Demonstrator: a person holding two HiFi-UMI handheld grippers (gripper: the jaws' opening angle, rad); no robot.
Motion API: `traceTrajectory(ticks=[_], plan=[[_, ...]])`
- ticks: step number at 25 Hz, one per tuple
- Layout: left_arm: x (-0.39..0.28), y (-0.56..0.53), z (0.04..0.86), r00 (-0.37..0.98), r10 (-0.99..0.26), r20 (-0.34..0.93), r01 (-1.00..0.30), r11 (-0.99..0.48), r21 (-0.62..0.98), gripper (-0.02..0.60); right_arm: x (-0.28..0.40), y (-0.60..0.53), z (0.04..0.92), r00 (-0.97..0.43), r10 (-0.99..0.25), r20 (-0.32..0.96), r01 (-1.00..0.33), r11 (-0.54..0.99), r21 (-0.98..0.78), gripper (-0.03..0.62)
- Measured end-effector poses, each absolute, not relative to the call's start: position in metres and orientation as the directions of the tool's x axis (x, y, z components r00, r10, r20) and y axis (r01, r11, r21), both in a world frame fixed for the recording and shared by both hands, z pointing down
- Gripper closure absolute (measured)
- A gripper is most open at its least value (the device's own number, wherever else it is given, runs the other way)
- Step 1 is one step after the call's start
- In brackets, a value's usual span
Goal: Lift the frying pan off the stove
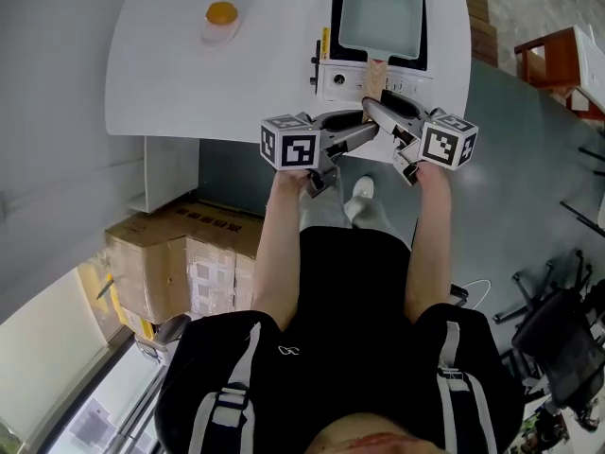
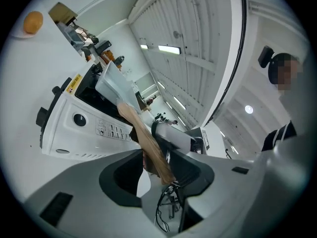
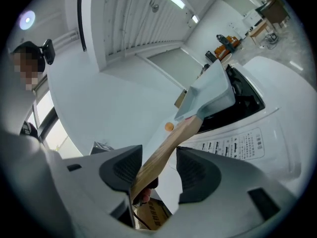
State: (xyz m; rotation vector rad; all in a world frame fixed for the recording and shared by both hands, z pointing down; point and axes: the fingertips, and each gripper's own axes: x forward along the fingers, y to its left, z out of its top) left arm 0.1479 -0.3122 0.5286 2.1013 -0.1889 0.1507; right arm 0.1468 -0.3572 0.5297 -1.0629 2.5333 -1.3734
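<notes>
Two claws meet at one spot on the front edge of the white bench [image 1: 189,74]. The left claw [image 1: 364,130] reaches in from the person's left and the right claw [image 1: 383,112] from the right, their tips crossing close together.

Both are at the wooden handle [image 1: 375,76] of the frying pan [image 1: 380,12]. The pan is square and pale blue, and it lies over the black top of the white stove [image 1: 345,78] at the far right of the bench. Its handle points back toward the person, over the stove's control panel.

In the left gripper view, the left claw is spread with the end of the handle between its jaws. The handle lies nearer the right-hand jaw, with a clear gap on the other side. In the right gripper view, the right claw is spread too. The handle runs up between its jaws, close against the left-hand pad and apart from the right-hand one.

Whether the pan's base touches the stove top cannot be told.

Well away, on the far left of the bench, an orange round thing [image 1: 221,13] sits on a small white dish. Cardboard boxes [image 1: 180,253] stand on the floor below the bench.
</notes>
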Motion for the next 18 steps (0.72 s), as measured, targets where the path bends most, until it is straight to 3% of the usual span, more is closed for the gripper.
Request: traceTrajectory(ticks=[4,18], plan=[[0.153,-0.309,0.529,0.985,-0.035,0.170,-0.164,-0.494,0.854,0.414,0.143,-0.362,0.533,-0.772,-0.601,0.208,-0.483,0.340,-0.807,0.399],[0.163,-0.305,0.525,0.986,0.022,0.165,-0.129,-0.528,0.839,0.413,0.149,-0.364,0.528,-0.753,-0.643,0.137,-0.425,0.317,-0.848,0.404]])
